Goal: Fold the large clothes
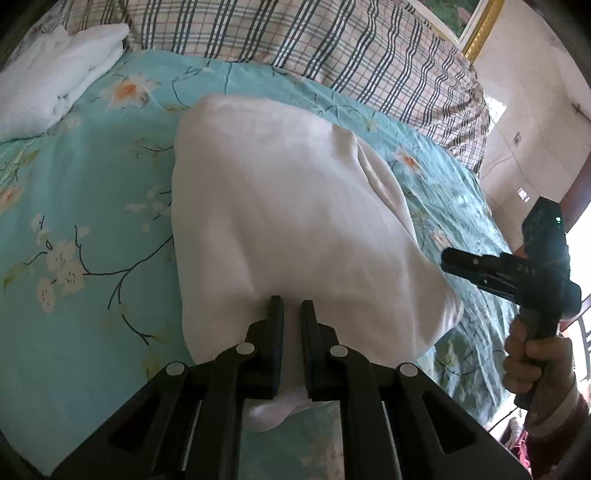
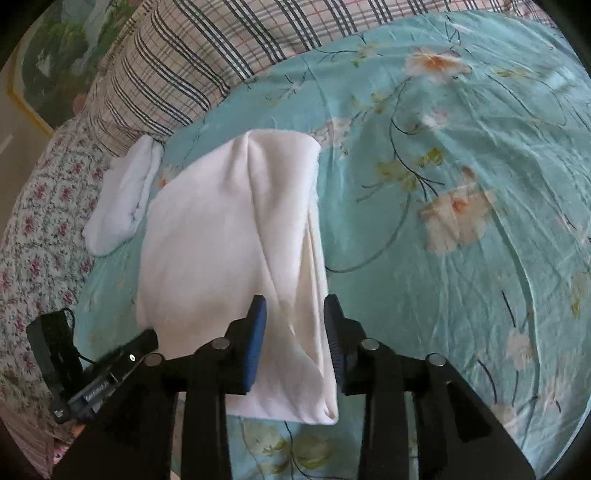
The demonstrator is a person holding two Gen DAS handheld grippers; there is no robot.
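A white garment (image 1: 288, 221), folded into a long panel, lies on the teal floral bedsheet (image 1: 92, 203). My left gripper (image 1: 291, 306) is shut on its near edge, with white cloth pinched between the jaws. In the right wrist view the same garment (image 2: 221, 240) lies lengthwise. My right gripper (image 2: 295, 306) is open just above its near right corner, which lies between the jaws, and holds nothing. The right gripper also shows in the left wrist view (image 1: 461, 262), held in a hand at the garment's right edge.
A folded white cloth (image 1: 55, 74) lies at the far left of the bed and shows in the right wrist view (image 2: 122, 199). A plaid quilt (image 1: 332, 48) runs along the back. A gold-framed picture (image 1: 472, 18) hangs on the wall.
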